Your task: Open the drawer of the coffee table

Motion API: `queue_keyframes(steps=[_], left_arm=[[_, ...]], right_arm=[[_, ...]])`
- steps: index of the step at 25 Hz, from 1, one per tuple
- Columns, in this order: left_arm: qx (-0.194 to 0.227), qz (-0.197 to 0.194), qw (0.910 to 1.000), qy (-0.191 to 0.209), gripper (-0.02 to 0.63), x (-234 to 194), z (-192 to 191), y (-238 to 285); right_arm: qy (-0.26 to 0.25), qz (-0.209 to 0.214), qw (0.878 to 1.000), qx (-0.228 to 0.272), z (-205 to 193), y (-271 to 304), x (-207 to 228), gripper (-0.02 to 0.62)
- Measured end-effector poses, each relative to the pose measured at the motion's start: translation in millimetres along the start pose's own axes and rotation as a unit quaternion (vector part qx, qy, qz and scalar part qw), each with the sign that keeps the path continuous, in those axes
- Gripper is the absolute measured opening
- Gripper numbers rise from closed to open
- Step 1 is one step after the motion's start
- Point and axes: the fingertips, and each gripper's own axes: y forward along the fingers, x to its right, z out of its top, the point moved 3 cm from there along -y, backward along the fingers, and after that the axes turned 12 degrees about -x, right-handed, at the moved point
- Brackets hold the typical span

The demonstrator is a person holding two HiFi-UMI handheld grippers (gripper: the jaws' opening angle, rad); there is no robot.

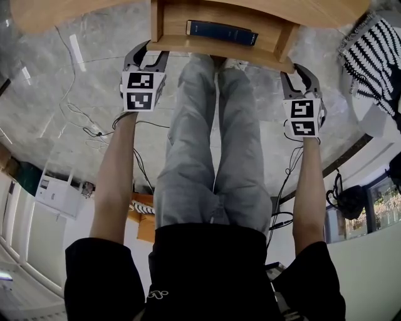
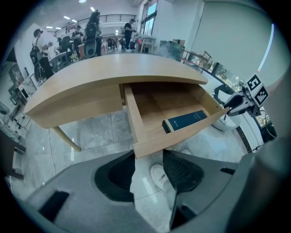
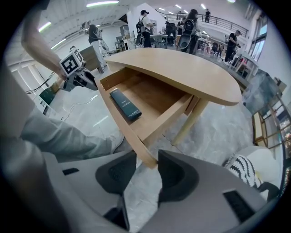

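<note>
The wooden coffee table (image 1: 62,12) has its drawer (image 2: 157,102) pulled well out. A dark blue flat box (image 1: 222,32) lies inside it. The drawer front (image 1: 219,47) runs between my two grippers. My left gripper (image 1: 150,50) holds its left end, and the panel's corner fills the gap between the jaws of the left gripper (image 2: 149,157). My right gripper (image 1: 296,70) sits at the right end, with the panel's corner wedged between the jaws of the right gripper (image 3: 148,159). The box (image 3: 125,103) also shows in the right gripper view.
The person's legs in grey trousers (image 1: 213,144) stand between the grippers, close to the drawer. A black-and-white striped cushion (image 1: 376,50) lies at the right. Cables (image 1: 88,125) trail on the marble floor at the left. A table leg (image 3: 191,120) slants down beside the drawer.
</note>
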Motion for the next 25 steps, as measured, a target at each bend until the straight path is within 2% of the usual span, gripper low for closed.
queue_keyframes(steps=[18, 22, 25], left_arm=[[-0.028, 0.0, 0.9996, -0.009, 0.184, -1, -9, 17], [-0.026, 0.001, 0.9996, -0.013, 0.184, 0, -8, 19], [-0.045, -0.01, 0.9982, -0.04, 0.184, -1, -13, 23]], right_arm=[[-0.045, 0.007, 0.998, -0.034, -5, 20, -7, 0.144], [-0.028, 0.006, 0.999, -0.027, -5, 22, -5, 0.149], [0.01, 0.007, 1.0, -0.024, -7, 22, -6, 0.156]])
